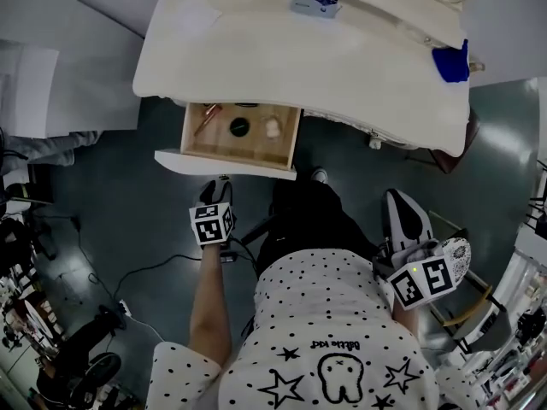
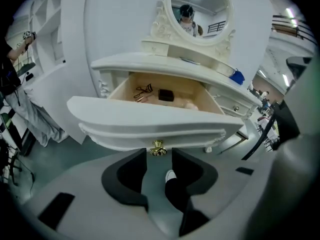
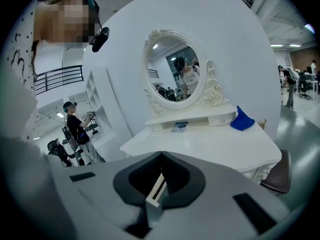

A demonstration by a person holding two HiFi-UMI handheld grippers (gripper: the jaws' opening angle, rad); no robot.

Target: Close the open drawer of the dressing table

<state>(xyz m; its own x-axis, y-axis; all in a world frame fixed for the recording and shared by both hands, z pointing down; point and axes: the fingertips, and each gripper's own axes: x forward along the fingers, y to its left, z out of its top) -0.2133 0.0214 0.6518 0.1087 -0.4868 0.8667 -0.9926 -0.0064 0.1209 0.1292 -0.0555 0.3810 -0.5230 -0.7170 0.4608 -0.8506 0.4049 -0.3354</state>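
The white dressing table (image 1: 299, 49) has one drawer (image 1: 241, 135) pulled out at its left side. Inside lie an eyelash curler (image 2: 142, 92), a black box (image 2: 166, 95) and a pale lump (image 2: 189, 104). The drawer front (image 2: 150, 121) carries a gold knob (image 2: 158, 149). My left gripper (image 2: 159, 157) points down at that front, open, with the knob just beyond the gap and nothing pressed between the pads. In the head view the left gripper (image 1: 217, 186) hangs just below the drawer front (image 1: 224, 162). My right gripper (image 1: 397, 202) stays back at the right, shut and empty (image 3: 161, 155).
An oval mirror (image 3: 172, 66) stands at the back of the tabletop, with a blue cloth (image 1: 450, 62) and a small box (image 1: 314, 2) on it. A brown chair (image 3: 274, 176) sits at the table's right end. My own leg and shoe (image 2: 171, 175) are under the drawer. Cables (image 1: 85, 246) trail on the floor at left.
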